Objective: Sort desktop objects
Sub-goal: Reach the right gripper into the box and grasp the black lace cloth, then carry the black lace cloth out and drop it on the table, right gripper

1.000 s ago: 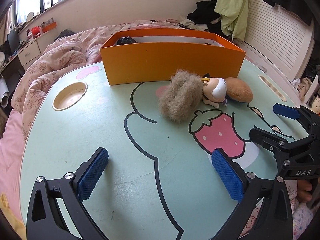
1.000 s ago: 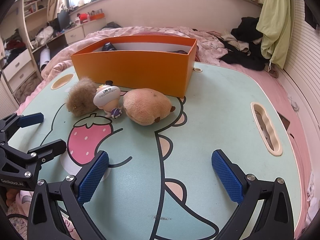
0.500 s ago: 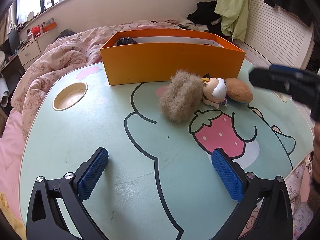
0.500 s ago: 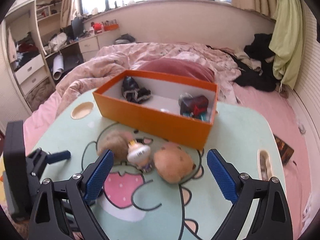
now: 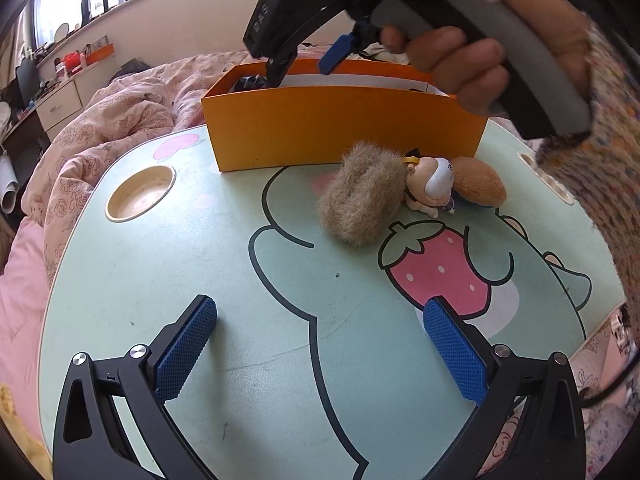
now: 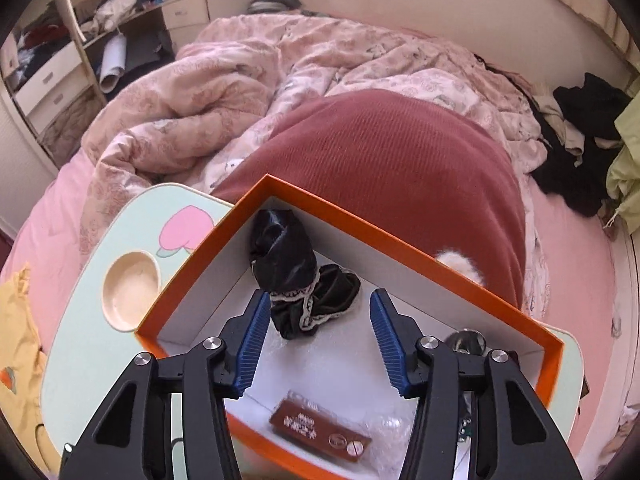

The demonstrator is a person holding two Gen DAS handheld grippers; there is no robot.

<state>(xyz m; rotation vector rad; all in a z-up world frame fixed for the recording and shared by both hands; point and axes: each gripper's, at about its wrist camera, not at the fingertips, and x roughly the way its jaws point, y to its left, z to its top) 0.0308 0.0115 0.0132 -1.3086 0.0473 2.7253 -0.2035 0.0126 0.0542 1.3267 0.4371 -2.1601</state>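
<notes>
An orange box (image 5: 344,128) stands at the back of the mint cartoon table (image 5: 200,264). In front of it lie a furry tan scrunchie (image 5: 360,196), a small doll figure (image 5: 432,184) and a brown plush (image 5: 478,186). My left gripper (image 5: 320,348) hovers open over the near table, holding nothing. A hand holds my right gripper (image 6: 316,328) above the orange box (image 6: 400,240), pointing down into it. Its jaws are closing over a black lace-trimmed cloth (image 6: 298,280), and the pads are not pressing it. A brown card (image 6: 320,432) lies on the box floor.
A round cup recess (image 5: 140,194) is sunk in the table's left side. A rumpled pink duvet (image 6: 240,92) and a dark red cushion (image 6: 400,152) lie beyond the box. A knitted sleeve (image 5: 600,160) crosses the right side of the left wrist view.
My right gripper has swung from the table's right side up and over the orange box, and its jaws have narrowed. The left gripper and the three toys have not moved.
</notes>
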